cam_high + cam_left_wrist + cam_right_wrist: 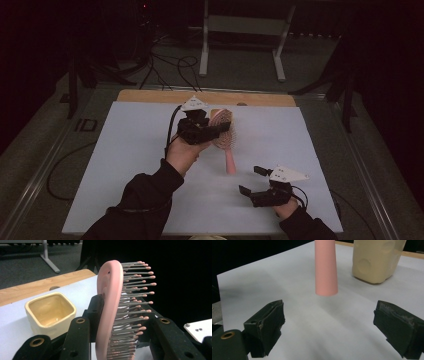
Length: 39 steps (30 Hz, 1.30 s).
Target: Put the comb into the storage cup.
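Observation:
A pink hairbrush (pixel 229 150) hangs above the white table sheet (pixel 125 165), head up and handle pointing down toward the front. My left gripper (pixel 220 131) is shut on its head. In the left gripper view the jaws clamp the pink back and the bristle side of the hairbrush (pixel 110 302). A cream square cup (pixel 50 312) stands on the sheet just beyond. My right gripper (pixel 250 180) rests low near the front right, open with nothing in it. In the right gripper view, the right gripper (pixel 332 322) faces the hairbrush handle (pixel 325 267) and the cup (pixel 375 260) behind it.
A wooden strip (pixel 150 96) runs along the table's far edge. Beyond it, on the floor, are a white metal frame (pixel 205 50) and loose cables (pixel 170 65). The sheet's left half is bare. The surroundings are dark.

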Tool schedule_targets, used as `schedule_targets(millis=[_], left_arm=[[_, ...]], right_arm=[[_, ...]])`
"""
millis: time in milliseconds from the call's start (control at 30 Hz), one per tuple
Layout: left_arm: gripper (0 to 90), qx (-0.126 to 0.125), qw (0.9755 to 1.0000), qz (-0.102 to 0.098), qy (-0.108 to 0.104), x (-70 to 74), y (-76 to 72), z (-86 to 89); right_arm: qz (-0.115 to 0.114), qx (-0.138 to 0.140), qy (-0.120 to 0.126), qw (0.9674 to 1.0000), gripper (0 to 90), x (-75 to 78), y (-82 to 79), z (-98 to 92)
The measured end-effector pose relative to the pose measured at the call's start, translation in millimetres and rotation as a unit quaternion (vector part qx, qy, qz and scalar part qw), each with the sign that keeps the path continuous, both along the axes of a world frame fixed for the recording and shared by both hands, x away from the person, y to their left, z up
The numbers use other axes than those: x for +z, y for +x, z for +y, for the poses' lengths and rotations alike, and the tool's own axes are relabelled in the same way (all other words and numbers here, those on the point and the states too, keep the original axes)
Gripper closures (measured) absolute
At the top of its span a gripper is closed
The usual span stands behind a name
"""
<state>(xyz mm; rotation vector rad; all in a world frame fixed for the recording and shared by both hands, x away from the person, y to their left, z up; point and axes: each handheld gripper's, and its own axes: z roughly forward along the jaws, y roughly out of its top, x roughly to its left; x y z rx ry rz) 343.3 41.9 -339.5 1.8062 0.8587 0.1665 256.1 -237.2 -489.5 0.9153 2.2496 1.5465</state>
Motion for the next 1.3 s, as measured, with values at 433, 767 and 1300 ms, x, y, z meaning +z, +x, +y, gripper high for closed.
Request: schedule_targets(millis=[433,767,1300], left_arm=[[65.5,0.010,0.9999,-0.012,0.005,10.0,8.9,12.8],[65.6,0.020,0.9997,-0.014,-0.003,19.7,19.4,23.1],[65.6,0.031,0.9988,-0.036,-0.012,45.2,38.5,22.1]], right_arm=[[-0.012,0.006,-0.003,0.9999,9.8,-1.9,-6.4,-8.7],[-0.015,0.010,-0.006,0.9998,9.8,-1.8,-12.6,-12.0],[-0.015,0.006,-0.004,0.9999,9.8,-0.7,-12.1,-12.0]])
